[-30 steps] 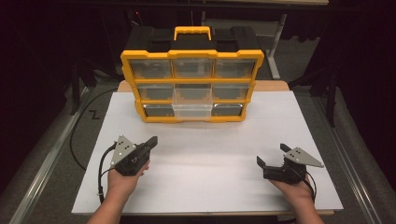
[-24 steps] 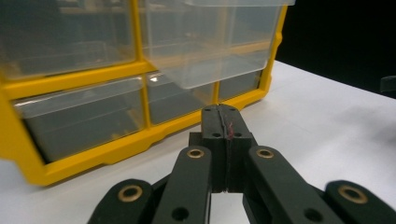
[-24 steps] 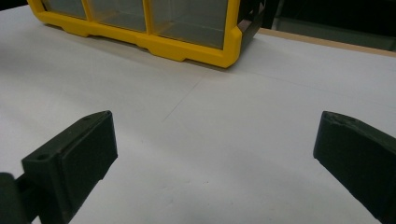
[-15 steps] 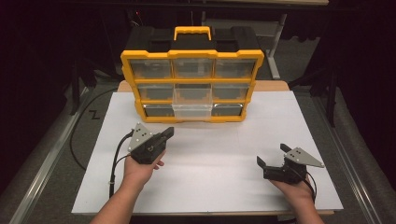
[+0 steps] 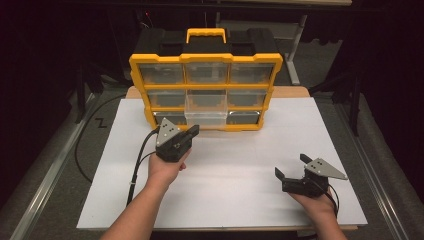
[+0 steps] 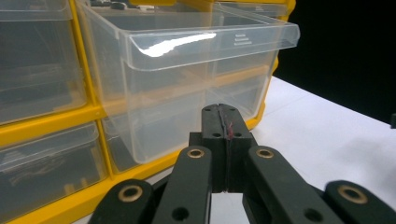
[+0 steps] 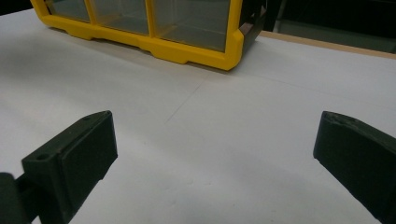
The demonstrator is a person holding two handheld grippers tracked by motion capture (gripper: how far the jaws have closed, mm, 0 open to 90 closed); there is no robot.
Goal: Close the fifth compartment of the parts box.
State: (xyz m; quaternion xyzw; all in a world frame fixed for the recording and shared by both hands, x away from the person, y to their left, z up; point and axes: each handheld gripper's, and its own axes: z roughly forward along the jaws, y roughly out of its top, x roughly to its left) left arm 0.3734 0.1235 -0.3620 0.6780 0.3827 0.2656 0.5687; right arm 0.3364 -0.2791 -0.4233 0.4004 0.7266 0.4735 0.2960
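A yellow organizer (image 5: 206, 86) with clear drawers stands upright at the back of the white sheet (image 5: 240, 200). Its bottom middle drawer (image 5: 206, 117) is pulled partway out. My left gripper (image 5: 194, 131) hovers just in front of that drawer, to its left, with its jaws pressed together on nothing. In the left gripper view the shut left gripper (image 6: 226, 116) points at the front wall of the clear drawer (image 6: 187, 70), a short way off. My right gripper (image 5: 291, 166) rests low at the front right, open and empty. In the right gripper view the open right gripper (image 7: 217, 123) faces the organizer's yellow base (image 7: 187, 49).
A black cable (image 5: 137, 165) trails from the left gripper toward the sheet's left edge. Bare white sheet lies between the two hands. A wooden table edge (image 5: 295, 92) shows behind the organizer, and dark floor surrounds the table.
My left hand has moved forward and to the right, rising a little, from the front left toward the organizer's open drawer. The right hand has stayed put.
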